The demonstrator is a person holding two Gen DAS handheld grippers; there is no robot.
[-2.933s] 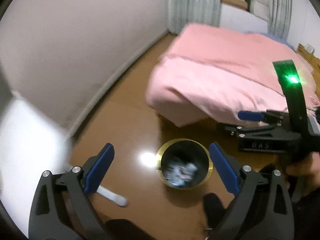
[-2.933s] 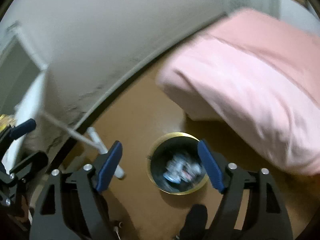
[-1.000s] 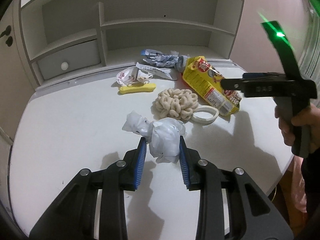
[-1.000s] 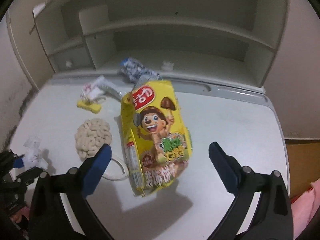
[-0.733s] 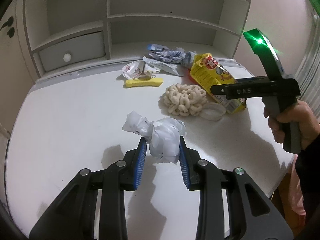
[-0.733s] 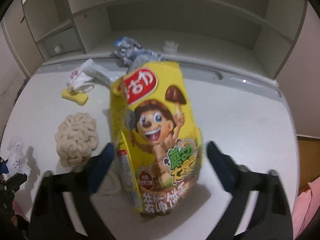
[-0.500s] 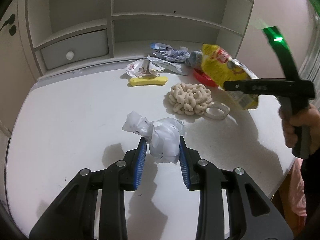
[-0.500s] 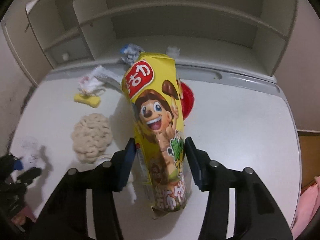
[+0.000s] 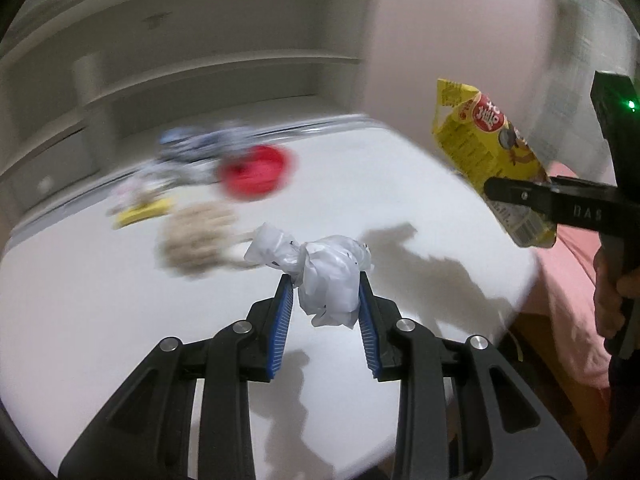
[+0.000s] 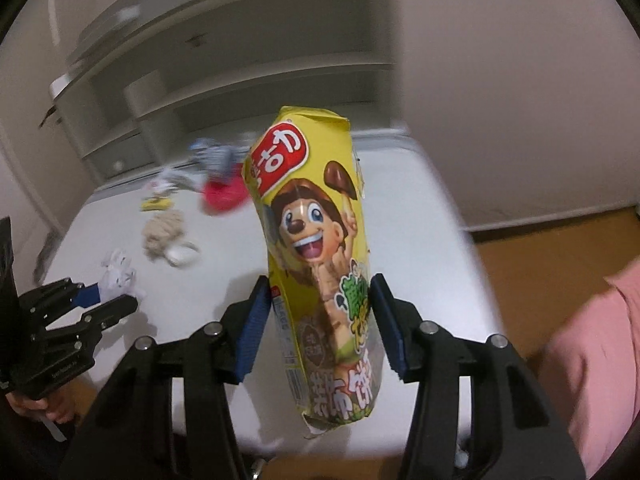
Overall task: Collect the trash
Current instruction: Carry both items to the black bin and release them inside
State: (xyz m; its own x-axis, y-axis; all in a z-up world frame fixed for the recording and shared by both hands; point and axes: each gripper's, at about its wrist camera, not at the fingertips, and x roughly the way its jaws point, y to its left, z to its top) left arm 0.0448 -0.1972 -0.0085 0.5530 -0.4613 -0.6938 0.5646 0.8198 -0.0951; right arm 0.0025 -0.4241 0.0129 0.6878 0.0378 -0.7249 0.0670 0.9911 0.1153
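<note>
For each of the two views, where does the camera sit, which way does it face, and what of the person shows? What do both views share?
Left wrist: sits behind the left gripper, facing down across the white desk; its fingers pinch a crumpled white bag; the person's right hand shows at right.
Right wrist: sits behind the right gripper, facing the desk and shelves; it clamps a yellow snack bag; the left hand shows lower left.
Shared: both bags, both grippers, desk clutter.

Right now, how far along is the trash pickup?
In hand: left tool shut on the crumpled white bag, right tool shut on the yellow snack bag, both lifted off the desk. Left: blurred wrappers, a yellow piece, a beige knitted item and a red item. No bin in view.
</note>
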